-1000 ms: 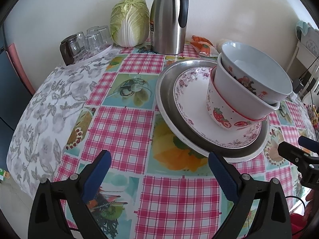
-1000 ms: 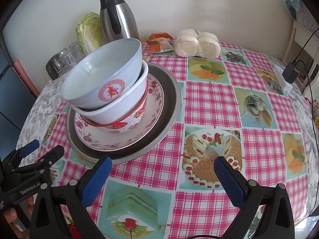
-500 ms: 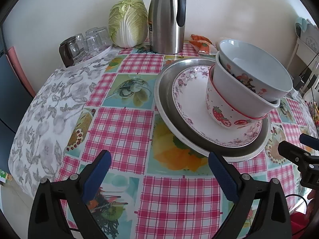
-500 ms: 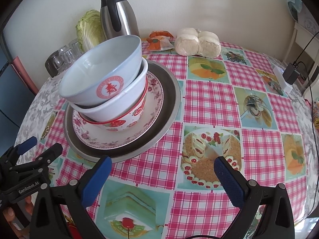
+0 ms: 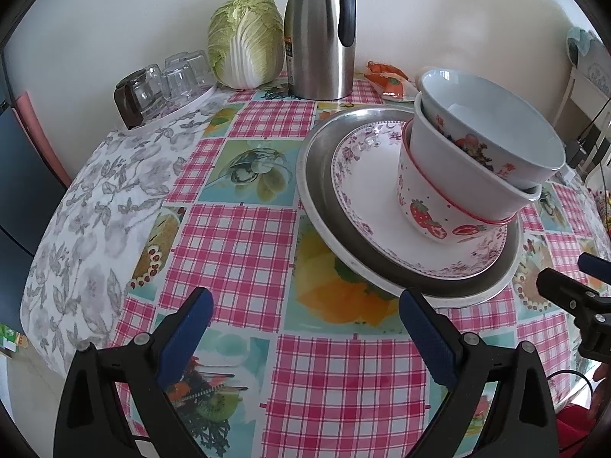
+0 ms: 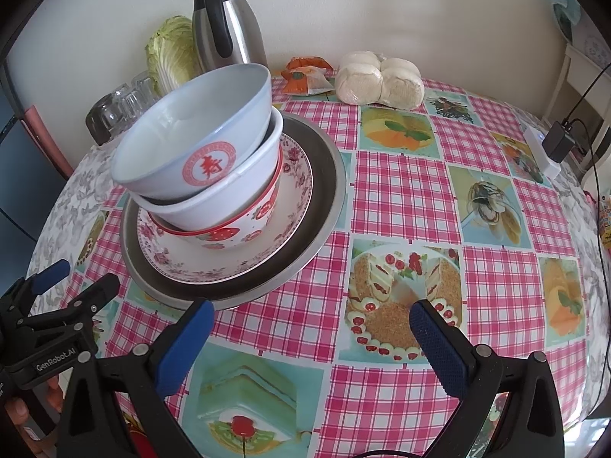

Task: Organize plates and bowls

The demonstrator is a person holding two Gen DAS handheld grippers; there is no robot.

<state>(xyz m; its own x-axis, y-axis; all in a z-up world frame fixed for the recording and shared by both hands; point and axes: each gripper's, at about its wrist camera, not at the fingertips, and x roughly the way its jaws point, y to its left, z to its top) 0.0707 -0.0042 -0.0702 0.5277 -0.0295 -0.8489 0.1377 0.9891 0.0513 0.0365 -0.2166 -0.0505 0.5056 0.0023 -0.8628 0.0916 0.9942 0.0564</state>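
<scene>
A metal plate (image 5: pixel 317 194) (image 6: pixel 324 206) lies on the checked tablecloth with a floral plate (image 5: pixel 366 175) (image 6: pixel 229 263) in it. Three nested bowls lean on the plates: a strawberry bowl (image 5: pixel 427 210) (image 6: pixel 244 229) at the bottom, a white bowl (image 5: pixel 450 164) (image 6: pixel 229 198), and a pale blue bowl (image 5: pixel 492 126) (image 6: pixel 191 141) on top. My left gripper (image 5: pixel 305 324) is open and empty, just short of the plate's near rim. My right gripper (image 6: pixel 313 336) is open and empty, in front of the plates on their right side. Each gripper shows in the other's view.
At the back stand a steel thermos (image 5: pixel 320 34), a cabbage (image 5: pixel 244 42) and a tray of upturned glasses (image 5: pixel 164 84). Bagged buns (image 6: pixel 378 80) and orange packets (image 6: pixel 305 74) lie back right. A charger and cable (image 6: pixel 557 145) sit at the table's right edge.
Both grippers have eased slightly closer to the stack of plates and bowls. The dishes have not moved.
</scene>
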